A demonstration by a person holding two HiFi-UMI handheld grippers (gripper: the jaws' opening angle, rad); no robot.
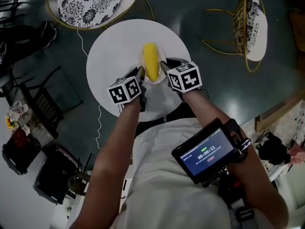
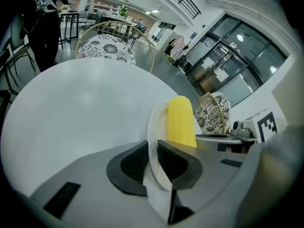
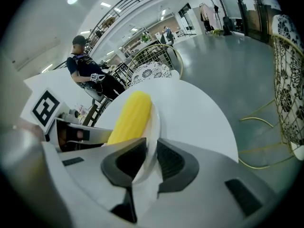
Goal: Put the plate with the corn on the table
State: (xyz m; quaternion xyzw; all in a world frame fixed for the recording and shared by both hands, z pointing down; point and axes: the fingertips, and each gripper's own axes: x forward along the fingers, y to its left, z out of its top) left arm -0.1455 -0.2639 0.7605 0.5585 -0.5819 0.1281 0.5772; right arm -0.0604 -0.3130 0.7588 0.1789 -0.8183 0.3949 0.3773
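Note:
A yellow corn cob [image 1: 151,61] lies on a small white plate [image 1: 159,76] over the round white table [image 1: 119,46]. My left gripper [image 1: 141,73] is shut on the plate's left rim, my right gripper [image 1: 163,67] on its right rim. In the left gripper view the plate's rim [image 2: 153,127] stands on edge between the dark pads of my left gripper [image 2: 152,158], the corn cob [image 2: 180,121] beyond. In the right gripper view the plate's rim [image 3: 155,127] sits pinched in my right gripper [image 3: 148,161], with the corn cob [image 3: 129,117] to its left. Whether the plate touches the table I cannot tell.
A patterned chair [image 1: 90,0] stands beyond the table and another chair [image 1: 248,25] at the right. Dark bags and a rack [image 1: 43,109] crowd the floor at the left. A person [image 3: 90,72] sits behind the table in the right gripper view.

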